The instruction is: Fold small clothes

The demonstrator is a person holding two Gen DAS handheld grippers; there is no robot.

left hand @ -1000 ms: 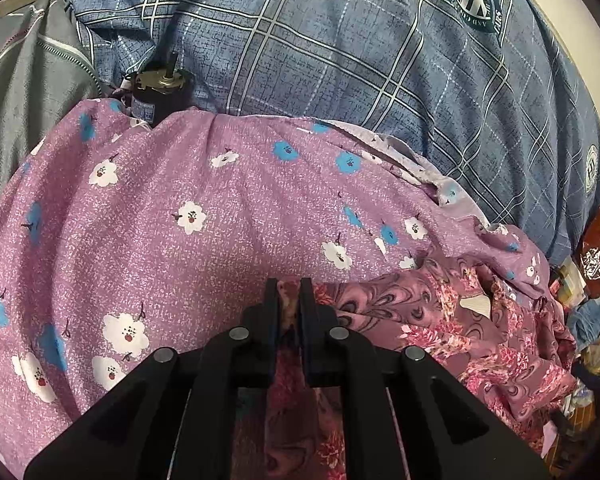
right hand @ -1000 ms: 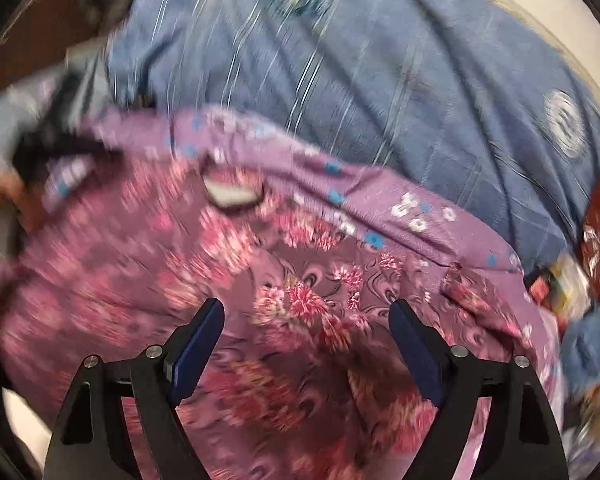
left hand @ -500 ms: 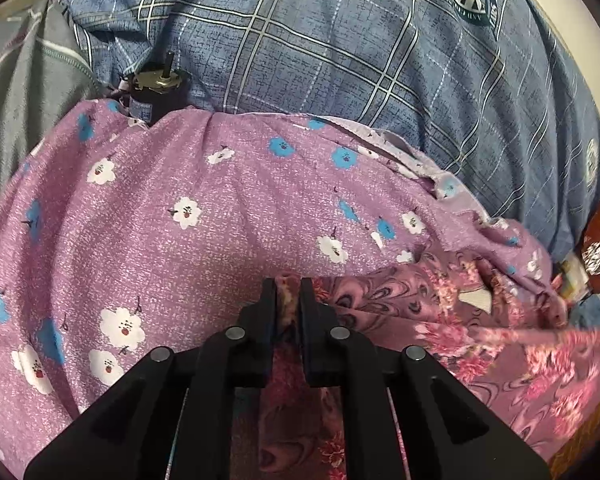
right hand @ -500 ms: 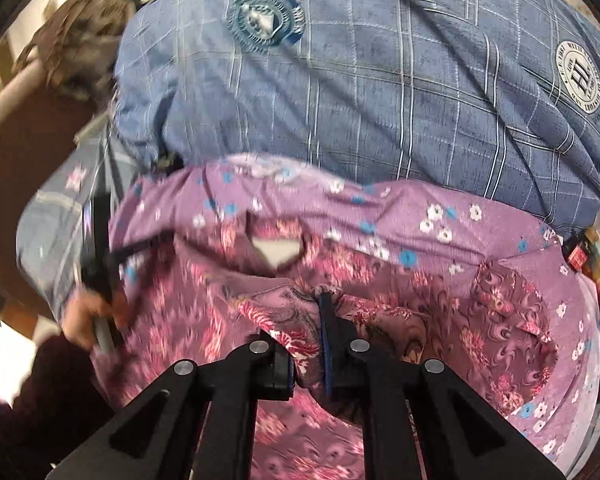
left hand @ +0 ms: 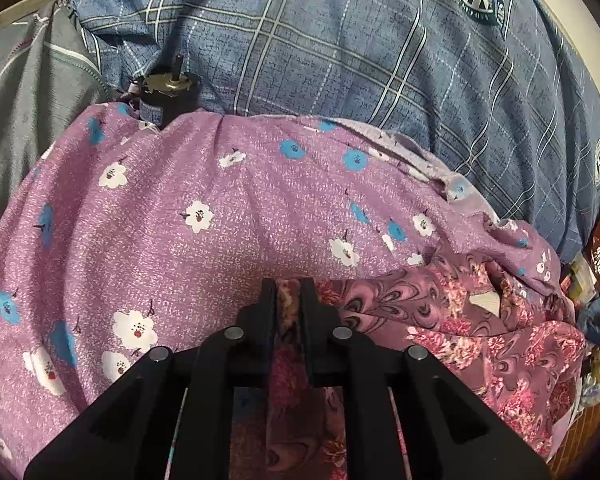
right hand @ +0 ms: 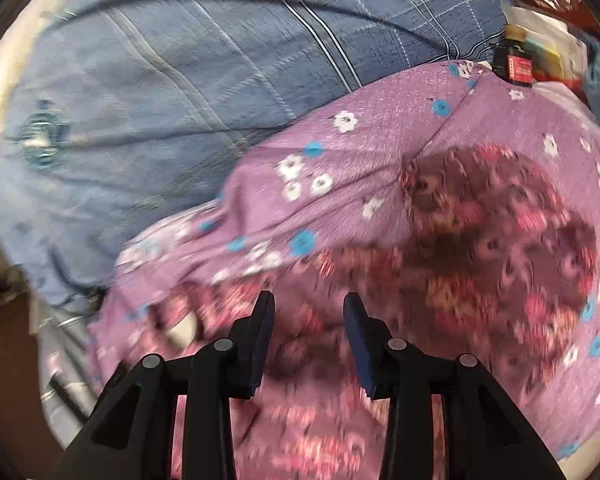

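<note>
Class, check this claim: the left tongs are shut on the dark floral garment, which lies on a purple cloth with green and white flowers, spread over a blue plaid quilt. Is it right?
Not quite. The flowers on the purple cloth are blue and white, not green and white, as the left wrist view shows. The rest holds: the left tongs are shut on the dark floral garment, over the blue plaid quilt.

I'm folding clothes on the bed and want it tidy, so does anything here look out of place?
Yes. A small black cylinder with a brass top and a stub shaft, apparently a small motor, sits at the far edge of the lilac cloth with white and blue flowers, against the blue plaid bedcover. It is no garment.
</note>
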